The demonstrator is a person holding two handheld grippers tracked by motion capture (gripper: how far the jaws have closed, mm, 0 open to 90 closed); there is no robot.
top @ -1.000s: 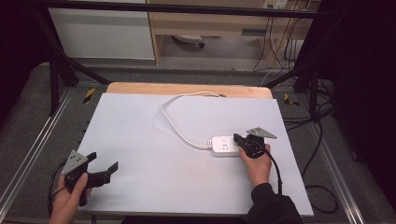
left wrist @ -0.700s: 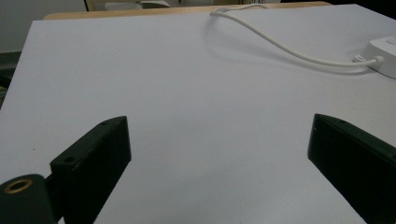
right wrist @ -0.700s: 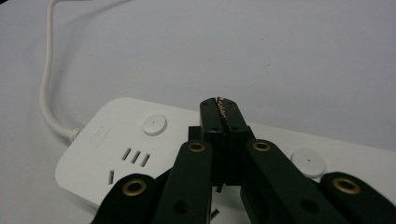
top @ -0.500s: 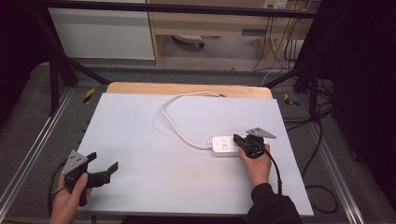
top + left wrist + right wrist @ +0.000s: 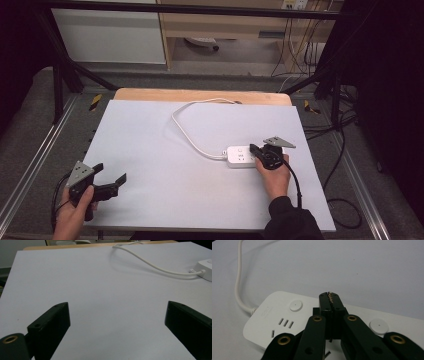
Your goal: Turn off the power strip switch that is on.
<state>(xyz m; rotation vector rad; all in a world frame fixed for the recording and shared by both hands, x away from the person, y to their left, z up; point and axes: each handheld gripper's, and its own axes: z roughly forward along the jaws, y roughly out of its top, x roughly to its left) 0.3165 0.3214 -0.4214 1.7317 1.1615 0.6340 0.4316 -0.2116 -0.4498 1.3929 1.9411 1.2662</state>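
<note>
Nothing has shifted since the earlier frames: both of our hands and the white power strip sit as they did a second ago. We see the power strip lying flat, its long axis running roughly across the table from left to right in the high view, with its white cord leaving the left end, curving away toward the far edge and looping back over it. In the right gripper view its top face shows socket slots and two round buttons. Our right gripper rests over the strip's right end, its jaws pressed together with nothing between them, their tips held just over or on the strip's upper face between the two buttons; whether they touch it we cannot tell. Our left gripper is well apart from the strip, near the table's front left corner, its jaws spread wide over bare surface and pointing toward the strip. All of this lies on a pale grey table top with a wooden strip along its far edge. Around the table stand a dark metal frame, grey floor, a white cabinet and loose cables at the far right.
</note>
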